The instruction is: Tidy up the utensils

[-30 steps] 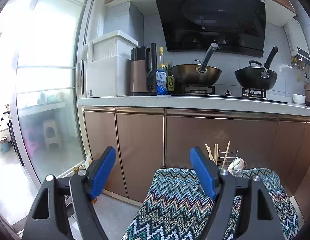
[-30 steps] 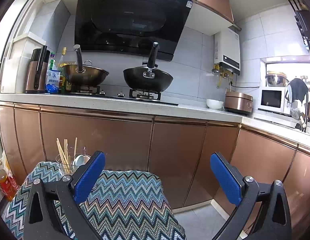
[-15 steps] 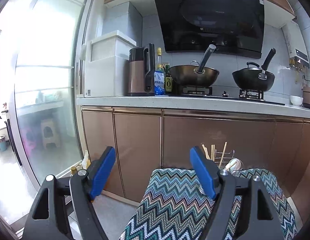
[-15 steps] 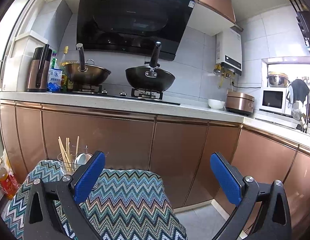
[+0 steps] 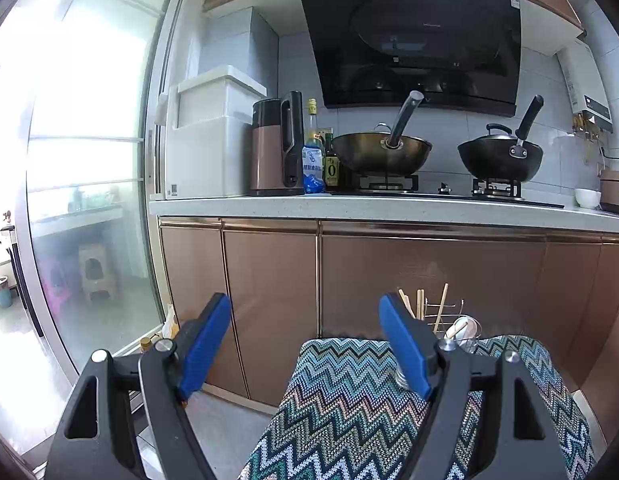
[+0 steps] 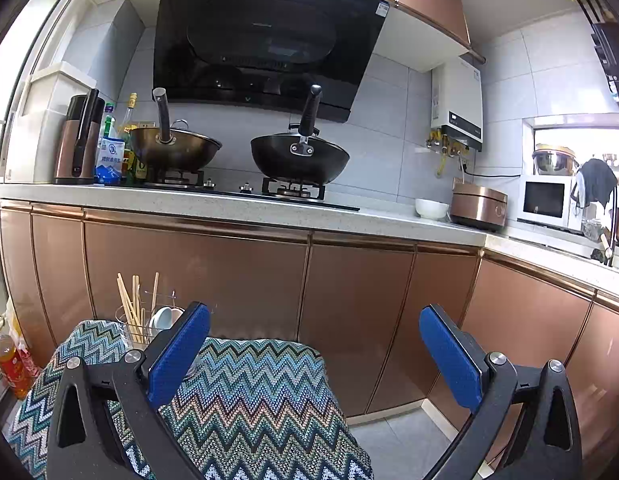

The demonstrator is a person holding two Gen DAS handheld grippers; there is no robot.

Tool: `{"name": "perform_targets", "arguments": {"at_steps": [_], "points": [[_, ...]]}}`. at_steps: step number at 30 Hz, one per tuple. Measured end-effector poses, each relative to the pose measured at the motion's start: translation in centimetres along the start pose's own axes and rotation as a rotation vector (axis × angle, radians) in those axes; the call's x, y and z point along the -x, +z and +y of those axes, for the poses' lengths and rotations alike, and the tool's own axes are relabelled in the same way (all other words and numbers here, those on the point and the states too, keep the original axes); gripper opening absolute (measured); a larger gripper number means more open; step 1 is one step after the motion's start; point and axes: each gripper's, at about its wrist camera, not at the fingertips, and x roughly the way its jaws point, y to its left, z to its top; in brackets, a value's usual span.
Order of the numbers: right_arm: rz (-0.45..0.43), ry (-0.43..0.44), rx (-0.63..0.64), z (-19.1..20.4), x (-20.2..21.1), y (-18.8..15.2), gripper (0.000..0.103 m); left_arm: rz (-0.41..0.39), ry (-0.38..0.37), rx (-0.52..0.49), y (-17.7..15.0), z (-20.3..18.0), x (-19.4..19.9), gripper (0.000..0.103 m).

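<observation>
**Over a zigzag cloth, facing the kitchen counter**

Above a surface draped in a zigzag-patterned cloth (image 5: 349, 412), low before a run of copper cabinet doors (image 5: 269, 300). Left gripper (image 5: 305, 344) spread wide, blue pads well apart, nothing between them; only cloth and cabinet front seen through the gap. Right gripper (image 6: 313, 356) likewise splayed and holding nothing, its left pad hanging over the cloth, its right pad out past the cloth's edge above the grey floor.

At the far edge of the cloth, close to the cabinet doors: a wire utensil holder (image 6: 149, 320), upright, with wooden chopsticks (image 6: 127, 308) leaning out of the top at slightly different angles and pale spoons (image 6: 165, 316) tucked beside them. Partly hidden in the left wrist view behind the right-hand pad, with chopstick tips (image 5: 419, 304) and a spoon bowl poking above it. Whether anything lies loose on the cloth: cannot tell, much of it covered by the gripper bodies.

Up on the pale counter (image 6: 229, 208): a bronze wok (image 6: 175, 148) and a black wok (image 6: 299, 160) on the gas hob, handles pointing up, under a dark range hood (image 6: 265, 40). Left of the hob, bottles and a copper-and-black kettle (image 5: 277, 148). Further right, a white bowl (image 6: 431, 208), a copper rice cooker (image 6: 479, 208) and a white microwave (image 6: 545, 202). On the floor at far left, an oil bottle (image 6: 7, 364).
</observation>
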Motion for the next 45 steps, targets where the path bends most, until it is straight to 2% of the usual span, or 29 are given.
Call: {"name": "perform_targets", "arguments": {"at_steps": [45], "points": [[-0.005, 0.004, 0.014, 0.45, 0.46, 0.00, 0.103, 0.022, -0.033, -0.025, -0.18, -0.70, 0.51, 0.076]]}}
